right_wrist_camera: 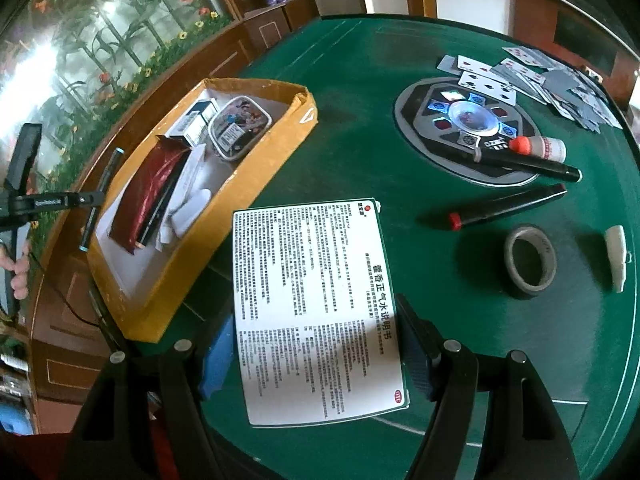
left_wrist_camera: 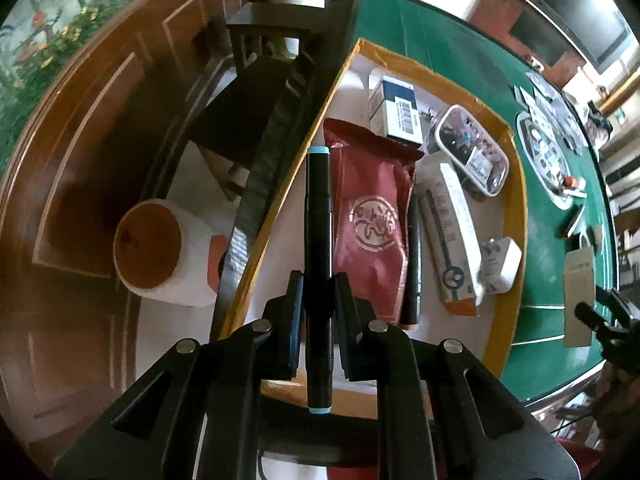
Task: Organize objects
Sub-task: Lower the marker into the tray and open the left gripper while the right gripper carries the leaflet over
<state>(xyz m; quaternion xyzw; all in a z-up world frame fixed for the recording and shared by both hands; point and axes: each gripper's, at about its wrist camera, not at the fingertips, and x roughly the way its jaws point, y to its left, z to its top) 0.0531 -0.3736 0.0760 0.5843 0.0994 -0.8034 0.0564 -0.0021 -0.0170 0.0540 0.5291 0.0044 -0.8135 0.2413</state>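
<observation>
Yellow cardboard forms the walls of the box [right_wrist_camera: 224, 216], which is taken here as the landmark; it sits at the edge of the green table [right_wrist_camera: 360, 128], presumably so that loose items can be gathered into it. A black marker with light-blue ends [left_wrist_camera: 318, 240] is clamped between the narrow jaws of the left gripper [left_wrist_camera: 318, 296], gripped near its middle, and is carried lengthwise over the box's near wall, above the white floor beside the red pouch [left_wrist_camera: 372, 216]. That lengthwise carry seems chosen so the marker can be laid parallel to the pouch and the long white carton [left_wrist_camera: 452, 224] already packed inside. Also in the box are a blue-and-white carton [left_wrist_camera: 394, 108] and a picture-printed tin [left_wrist_camera: 472, 152], at the far end.

Outside the box, just beside its long wall, a printed white card box [right_wrist_camera: 316, 316] lies flat on the table between the widely spread fingers of the right gripper [right_wrist_camera: 320, 360]; whether the pads press on it cannot be told. Farther from the box remain a roll of tape [right_wrist_camera: 530, 262], a red-capped pen [right_wrist_camera: 508, 206] and scattered playing cards [right_wrist_camera: 540, 80], so the sorting is judged to be well short of finished.
</observation>
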